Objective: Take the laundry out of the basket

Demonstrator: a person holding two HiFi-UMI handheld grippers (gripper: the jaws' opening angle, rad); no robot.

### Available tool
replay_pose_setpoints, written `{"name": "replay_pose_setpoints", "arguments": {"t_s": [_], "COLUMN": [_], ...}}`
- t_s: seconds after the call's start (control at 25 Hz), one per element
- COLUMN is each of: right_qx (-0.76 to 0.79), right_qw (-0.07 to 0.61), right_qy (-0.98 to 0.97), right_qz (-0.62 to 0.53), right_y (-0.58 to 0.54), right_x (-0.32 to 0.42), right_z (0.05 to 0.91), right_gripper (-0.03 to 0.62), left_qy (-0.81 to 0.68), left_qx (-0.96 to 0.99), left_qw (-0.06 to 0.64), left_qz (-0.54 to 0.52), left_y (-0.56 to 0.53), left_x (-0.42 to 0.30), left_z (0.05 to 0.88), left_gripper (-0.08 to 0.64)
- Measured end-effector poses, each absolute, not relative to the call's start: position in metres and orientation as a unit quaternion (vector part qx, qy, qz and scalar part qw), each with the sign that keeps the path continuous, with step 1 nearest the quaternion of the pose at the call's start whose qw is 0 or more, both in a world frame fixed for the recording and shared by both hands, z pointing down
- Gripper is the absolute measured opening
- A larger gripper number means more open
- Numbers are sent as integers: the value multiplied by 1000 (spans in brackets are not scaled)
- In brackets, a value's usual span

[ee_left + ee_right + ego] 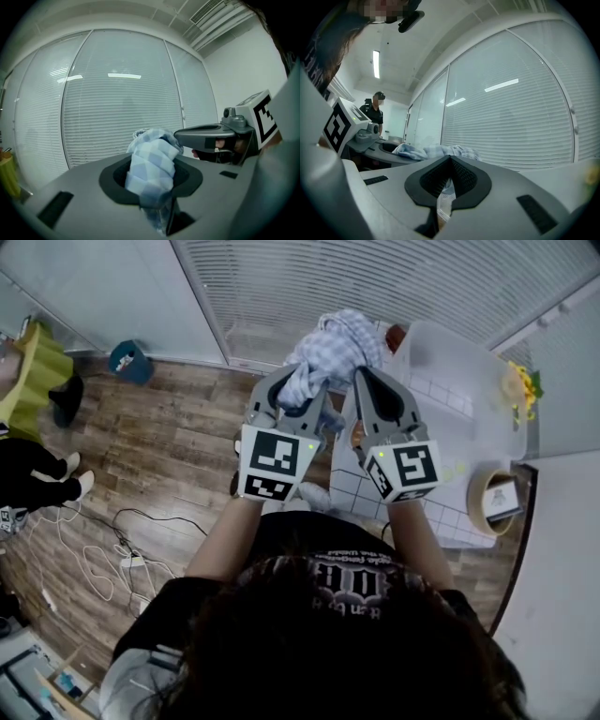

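A blue-and-white checked cloth (333, 348) hangs bunched in the air in front of the window blinds, held from both sides. My left gripper (305, 395) is shut on its lower left part. In the left gripper view the cloth (152, 166) bulges up thick between that gripper's pads (152, 180). My right gripper (361, 381) is shut on the cloth's right edge. In the right gripper view only a thin strip of cloth (445, 190) shows in its narrow gap (447, 180), and the rest (436, 152) lies beyond. No basket is in view.
A white table (450, 399) stands at the right with yellow flowers (525, 385) and a round wooden-rimmed container (497, 498). On the wood floor lie a blue bin (129, 360) and loose cables (103, 559). Another person's legs (37, 479) are at the far left.
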State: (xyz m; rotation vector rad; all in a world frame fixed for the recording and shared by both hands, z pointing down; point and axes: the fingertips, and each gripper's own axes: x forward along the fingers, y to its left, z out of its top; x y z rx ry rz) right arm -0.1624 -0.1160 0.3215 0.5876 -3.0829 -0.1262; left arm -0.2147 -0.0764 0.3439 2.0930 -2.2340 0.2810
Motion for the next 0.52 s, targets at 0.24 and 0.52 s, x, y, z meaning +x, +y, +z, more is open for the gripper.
{"name": "replay_pose_setpoints", "arguments": {"t_s": [0.24, 0.52], "right_qx": [181, 180], "right_qw": [-3, -3], "right_qy": [-983, -982], "right_qz": [-41, -51], "right_y": [-114, -114], "right_x": [-163, -165], "right_z": [318, 316], "right_gripper": [26, 26], "left_qy": [-732, -737], "left_qx": [674, 669], "left_qw": [37, 32], "left_qz": [90, 94], "left_y": [-73, -74], "left_x": [-218, -221], "left_z": [343, 343], "left_gripper": [130, 130]}}
